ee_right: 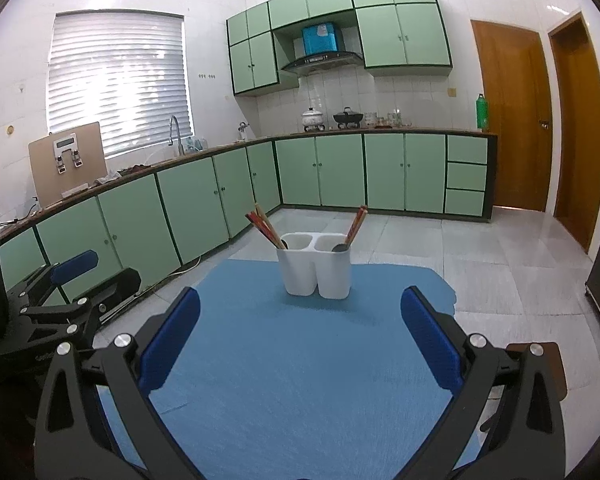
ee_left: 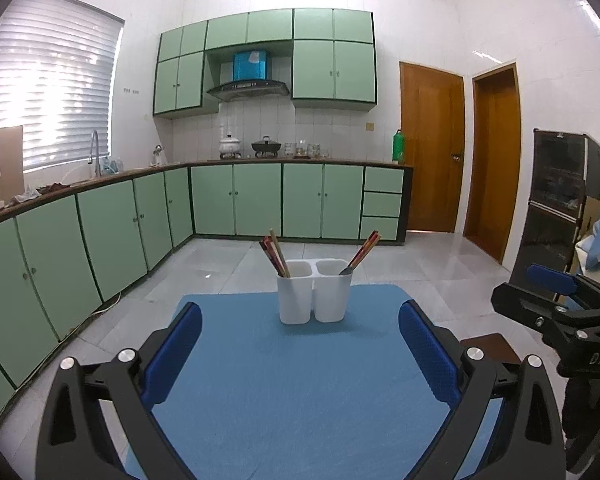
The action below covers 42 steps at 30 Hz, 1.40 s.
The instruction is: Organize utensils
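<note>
A white two-compartment utensil holder (ee_left: 314,294) (ee_right: 315,270) stands near the far edge of a blue mat (ee_left: 300,380) (ee_right: 300,360). Several chopsticks (ee_left: 275,252) (ee_right: 263,226) lean in its left compartment. Its right compartment holds more chopsticks (ee_left: 365,250) (ee_right: 356,224) and a dark spoon (ee_right: 340,247). My left gripper (ee_left: 300,344) is open above the near part of the mat, with nothing between its blue pads. My right gripper (ee_right: 300,336) is open too and holds nothing. Each gripper also shows at the edge of the other's view.
The mat covers a small table whose brown corner (ee_right: 548,364) shows at the right. Beyond it lie a tiled floor, green base cabinets (ee_left: 236,200), a counter with pots, two wooden doors (ee_left: 432,148) and a dark cabinet (ee_left: 560,208) at the right.
</note>
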Each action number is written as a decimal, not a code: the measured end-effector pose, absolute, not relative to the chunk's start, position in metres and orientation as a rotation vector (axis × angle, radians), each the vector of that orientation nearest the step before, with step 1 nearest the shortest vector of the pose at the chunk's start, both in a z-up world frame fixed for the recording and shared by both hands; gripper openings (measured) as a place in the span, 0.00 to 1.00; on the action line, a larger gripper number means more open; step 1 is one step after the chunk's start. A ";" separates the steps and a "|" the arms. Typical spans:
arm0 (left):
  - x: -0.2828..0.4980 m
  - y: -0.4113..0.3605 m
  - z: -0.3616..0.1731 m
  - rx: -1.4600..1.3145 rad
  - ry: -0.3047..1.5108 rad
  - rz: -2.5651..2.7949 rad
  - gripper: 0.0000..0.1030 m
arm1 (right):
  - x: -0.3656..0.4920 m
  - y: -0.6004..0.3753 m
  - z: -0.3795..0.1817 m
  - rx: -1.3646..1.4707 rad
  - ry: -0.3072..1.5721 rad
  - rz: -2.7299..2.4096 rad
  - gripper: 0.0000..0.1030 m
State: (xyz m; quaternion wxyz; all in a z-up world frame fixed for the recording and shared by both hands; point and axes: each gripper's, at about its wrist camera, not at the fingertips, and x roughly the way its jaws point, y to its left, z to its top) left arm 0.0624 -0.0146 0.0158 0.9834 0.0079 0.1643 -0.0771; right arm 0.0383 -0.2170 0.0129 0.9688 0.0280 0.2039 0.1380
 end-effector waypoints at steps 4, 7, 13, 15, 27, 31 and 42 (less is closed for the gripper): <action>0.058 -0.014 0.019 0.016 0.314 -0.158 0.94 | 0.035 -0.215 0.017 0.052 0.401 0.279 0.95; 0.055 -0.014 0.022 0.016 0.301 -0.158 0.94 | 0.034 -0.215 0.019 0.050 0.394 0.281 0.95; 0.051 -0.013 0.023 0.020 0.290 -0.159 0.94 | 0.032 -0.215 0.023 0.044 0.381 0.287 0.95; 0.051 -0.013 0.023 0.021 0.289 -0.159 0.94 | 0.032 -0.215 0.024 0.043 0.380 0.286 0.95; 0.050 -0.012 0.023 0.023 0.284 -0.155 0.94 | 0.032 -0.216 0.023 0.045 0.383 0.288 0.95; 0.048 -0.012 0.023 0.023 0.282 -0.155 0.94 | 0.032 -0.215 0.023 0.046 0.383 0.287 0.95; 0.046 -0.010 0.024 0.021 0.281 -0.153 0.94 | 0.033 -0.216 0.022 0.044 0.383 0.289 0.95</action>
